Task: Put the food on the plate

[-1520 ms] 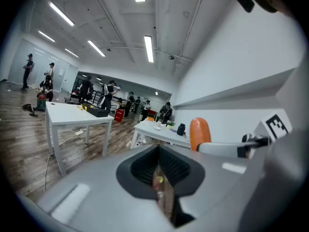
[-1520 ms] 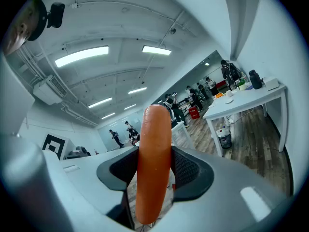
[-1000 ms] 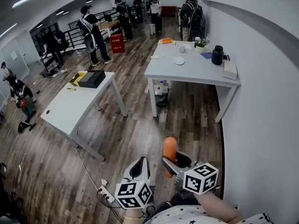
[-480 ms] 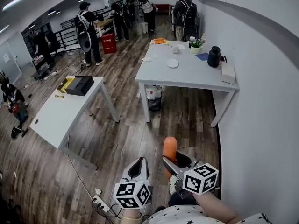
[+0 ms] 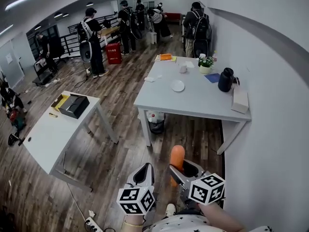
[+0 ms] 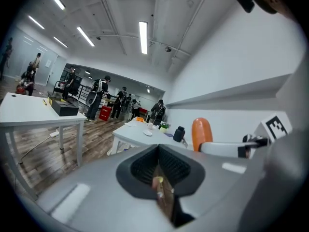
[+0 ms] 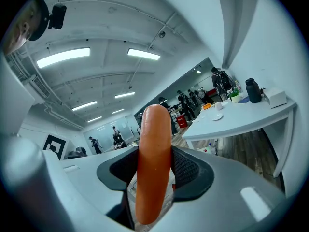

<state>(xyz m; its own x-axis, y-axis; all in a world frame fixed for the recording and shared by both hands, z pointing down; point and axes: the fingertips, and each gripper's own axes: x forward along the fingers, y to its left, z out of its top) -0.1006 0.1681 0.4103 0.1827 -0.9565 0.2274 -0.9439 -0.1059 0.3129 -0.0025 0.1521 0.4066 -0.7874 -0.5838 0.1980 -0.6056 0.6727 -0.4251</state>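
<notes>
An orange sausage [image 5: 176, 159] stands upright in my right gripper [image 5: 179, 170], whose jaws are shut on it; in the right gripper view the sausage [image 7: 153, 163] fills the middle between the dark pads. My left gripper [image 5: 143, 174] is held low beside it, jaws shut with nothing between them [image 6: 158, 167]. A small white plate [image 5: 177, 85] lies on the white table [image 5: 193, 105] ahead by the wall, well beyond both grippers. The plate [image 7: 217, 116] is a small disc in the right gripper view.
On that table stand a black jug [image 5: 225, 79], a white box [image 5: 240, 100], a potted plant [image 5: 206, 63], a cup [image 5: 183, 68] and an orange item [image 5: 165, 57]. A second white table [image 5: 53, 134] with a black box [image 5: 73, 105] is at left. Several people stand at the back.
The table with the plate has drawn nearer and shifted in the head view as I walk. Both grippers keep their pose, and the sausage stays held.
</notes>
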